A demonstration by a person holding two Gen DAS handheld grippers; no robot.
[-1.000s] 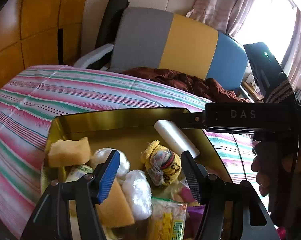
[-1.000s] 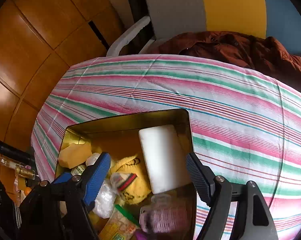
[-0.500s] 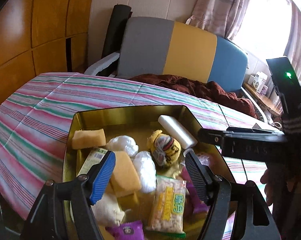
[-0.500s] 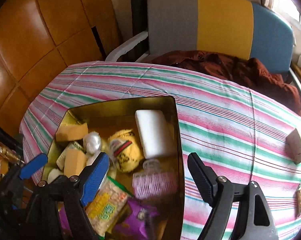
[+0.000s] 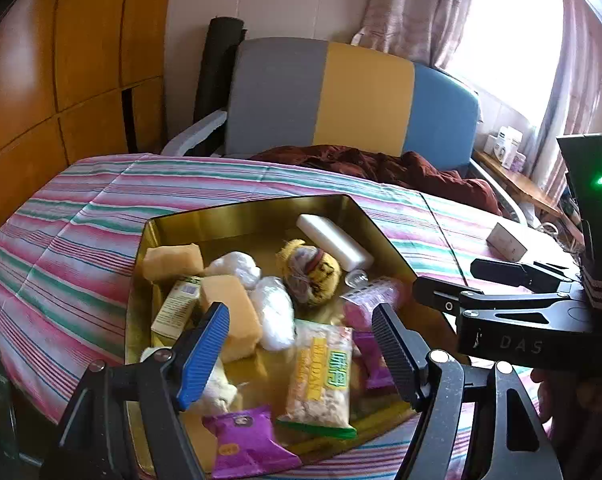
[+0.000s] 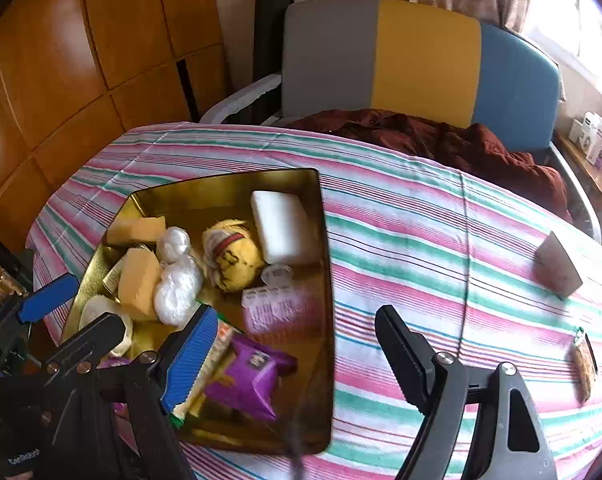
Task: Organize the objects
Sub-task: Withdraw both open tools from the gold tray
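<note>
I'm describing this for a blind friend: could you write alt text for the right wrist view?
A gold tin sits on a striped tablecloth, filled with sponges, a white block, a yellow plush toy and purple snack packs. The open right gripper hovers above its near edge, holding nothing. A small box lies to the right.

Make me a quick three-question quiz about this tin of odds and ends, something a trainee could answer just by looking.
1. True or false: the left hand-held gripper is clamped on the yellow sponge.
2. Which lies at the far end of the gold tin? A) white block B) purple packet C) pink hair rollers
3. Fill in: outside the tin, on the striped cloth, stands a small ____.

Key: 1. False, its jaws stand open with nothing between them. 2. A. 3. box.
</note>
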